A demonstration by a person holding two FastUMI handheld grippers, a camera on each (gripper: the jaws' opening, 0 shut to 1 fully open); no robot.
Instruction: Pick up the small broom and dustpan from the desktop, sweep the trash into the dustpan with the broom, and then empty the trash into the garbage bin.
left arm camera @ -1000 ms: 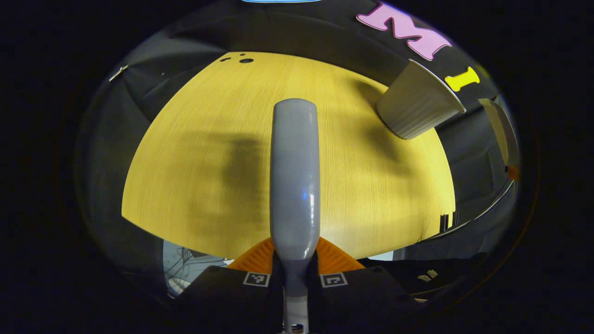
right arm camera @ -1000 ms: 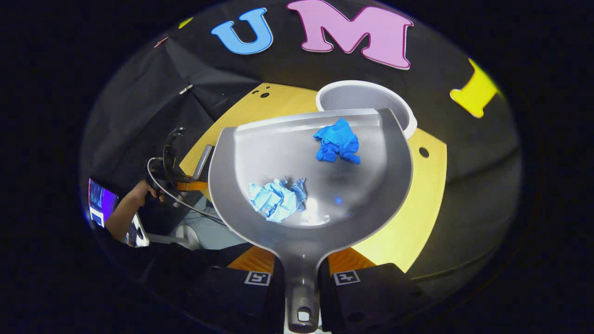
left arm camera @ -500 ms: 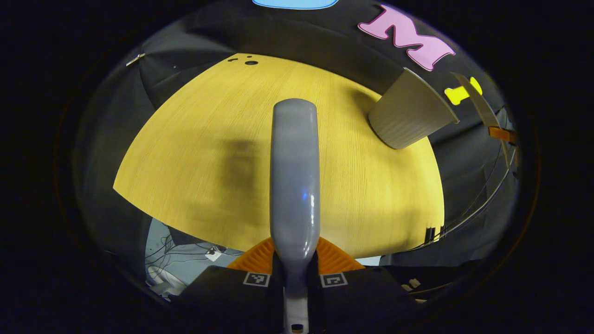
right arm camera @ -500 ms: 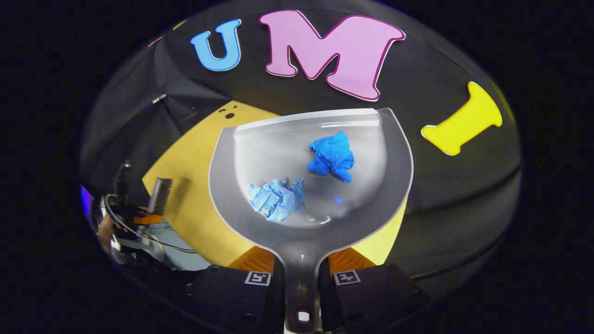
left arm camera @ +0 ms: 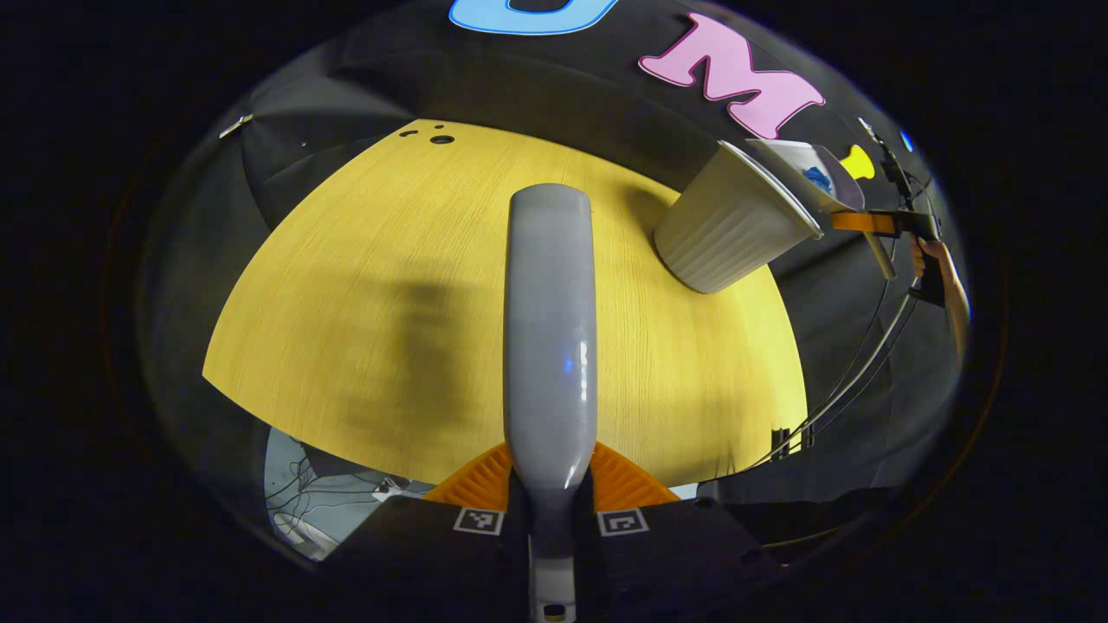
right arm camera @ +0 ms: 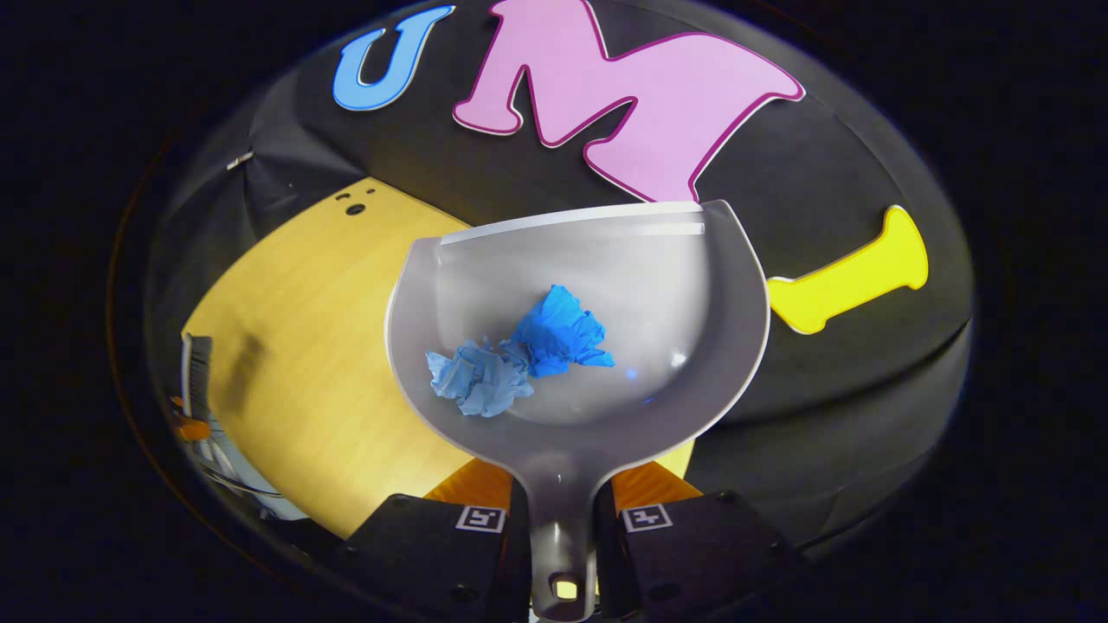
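Inside the dustpan (right arm camera: 606, 277), both paper wads (right arm camera: 519, 359) have slid together

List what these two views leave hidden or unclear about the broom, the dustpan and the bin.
- Broom bristles: in the left gripper view the grey plastic broom handle hides them.
- Inside of the ribbed white garbage bin: left gripper view shows its outer wall; the grey plastic dustpan crosses its rim.
- Bin below the dustpan: right gripper view, the pan covers it.
- Crumpled blue paper balls: too small in the left gripper view.
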